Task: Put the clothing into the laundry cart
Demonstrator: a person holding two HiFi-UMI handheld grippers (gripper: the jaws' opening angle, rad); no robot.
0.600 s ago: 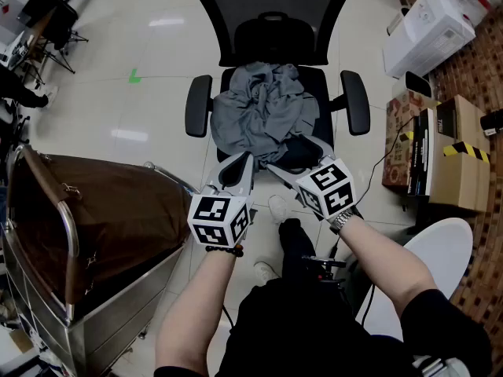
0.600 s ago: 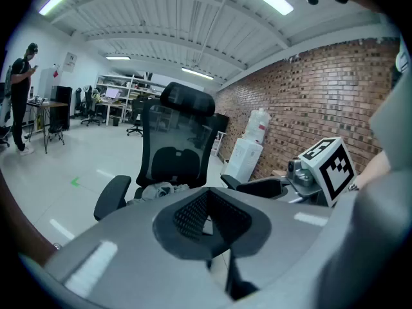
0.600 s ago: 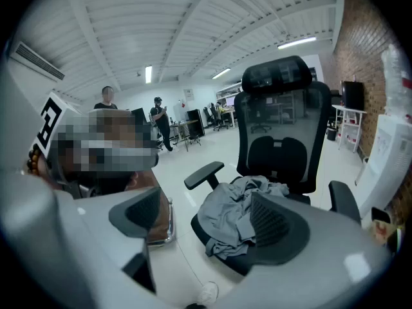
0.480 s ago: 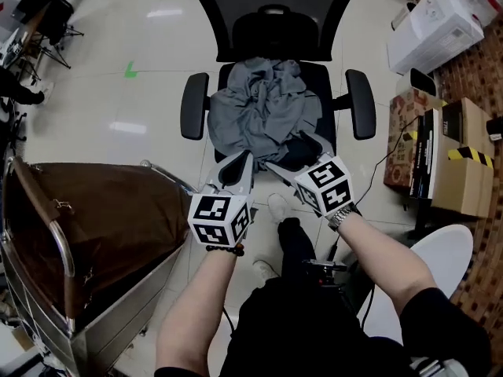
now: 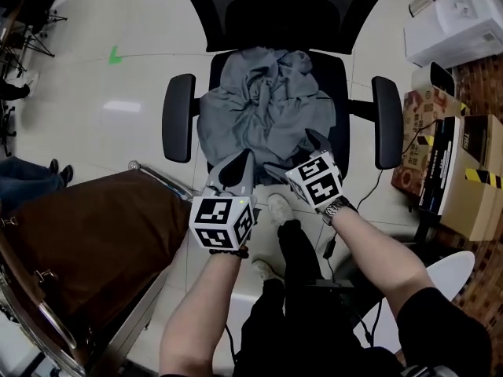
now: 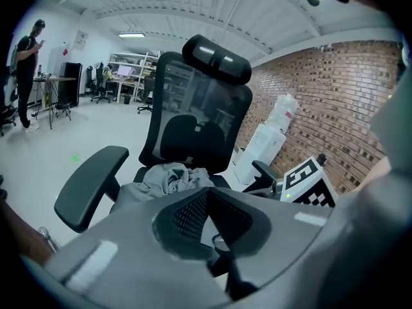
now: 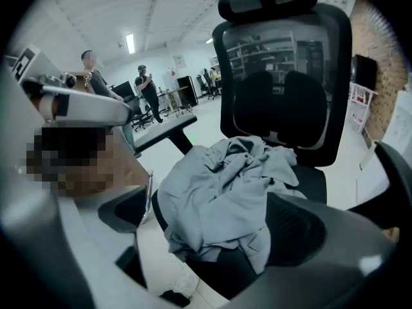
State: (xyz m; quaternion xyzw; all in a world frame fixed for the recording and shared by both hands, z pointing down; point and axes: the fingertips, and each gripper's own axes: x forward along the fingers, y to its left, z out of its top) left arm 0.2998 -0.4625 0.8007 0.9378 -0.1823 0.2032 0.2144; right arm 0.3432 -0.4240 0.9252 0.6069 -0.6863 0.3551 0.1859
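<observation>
A crumpled grey garment lies on the seat of a black office chair. It also shows in the left gripper view and the right gripper view. My left gripper is just short of the seat's front edge, its jaws shut with nothing in them. My right gripper is open wide at the garment's front hem, its fingers to either side and not pressing on the cloth. The laundry cart, lined in brown, stands to the lower left.
Cardboard boxes and a white appliance line the brick wall on the right. A white round top is at the lower right. Someone's legs show at the left edge. People stand far off. My own shoe is under the chair front.
Both grippers have come closer to the chair, and the right jaws now reach the garment's front hem. The cart has slid toward the lower left of the view.
</observation>
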